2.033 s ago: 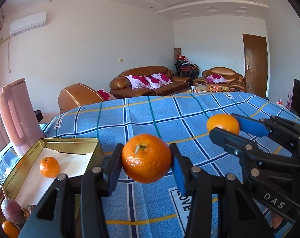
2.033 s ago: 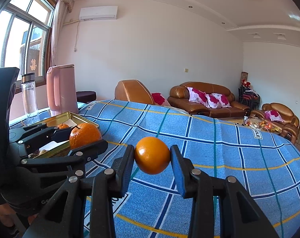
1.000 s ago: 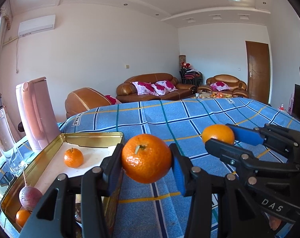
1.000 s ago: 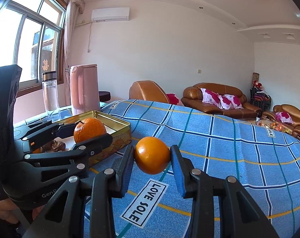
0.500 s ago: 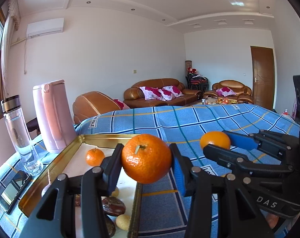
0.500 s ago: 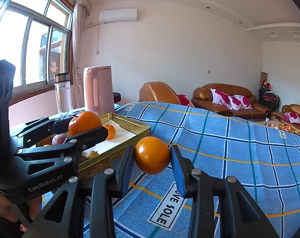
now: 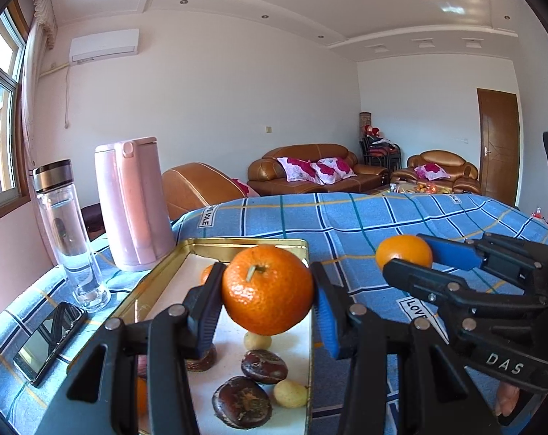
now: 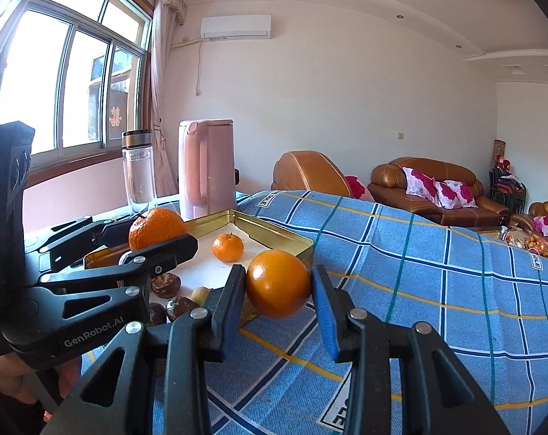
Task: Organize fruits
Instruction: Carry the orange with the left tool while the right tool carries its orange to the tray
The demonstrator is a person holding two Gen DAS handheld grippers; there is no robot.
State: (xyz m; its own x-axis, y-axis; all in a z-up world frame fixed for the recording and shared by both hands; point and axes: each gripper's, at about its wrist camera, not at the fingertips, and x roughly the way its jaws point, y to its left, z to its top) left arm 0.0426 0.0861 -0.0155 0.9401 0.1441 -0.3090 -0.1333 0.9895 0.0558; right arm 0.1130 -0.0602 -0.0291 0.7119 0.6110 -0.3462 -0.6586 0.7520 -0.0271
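**Two oranges held at the gold tray**

The left hand-held gripper [image 7: 268, 299] is clamped on a stemmed orange [image 7: 267, 289], its pads pressed to both sides of the fruit, which hangs above the gold tray [image 7: 244, 243]. The right hand-held gripper [image 8: 278, 286] grips a smooth orange [image 8: 278, 283] the same way, just off the tray's right-hand rim and above the blue checked cloth [image 8: 437, 272] that covers the counter.

Inside the tray, on its white liner, a small mandarin [image 8: 228, 247] sits toward the far end. Nearer the camera lie dark brown chestnut-like pieces [image 7: 264, 366] and two small pale yellow fruits [image 7: 290, 393]; one of the pale fruits rests directly below the stemmed orange. Another orange fruit shows at the tray's near left corner, mostly hidden behind the gripper's frame.

Beyond the tray's far left corner stands a pink kettle [image 7: 132, 201], and left of the kettle a clear bottle with a steel collar [image 7: 69, 232]. A black phone [image 7: 49, 337] lies flat on the cloth beside the tray's left wall, in front of the bottle.

Past the tray's far edge the cloth runs on toward brown leather sofas [image 7: 317, 170] with pink-flowered cushions
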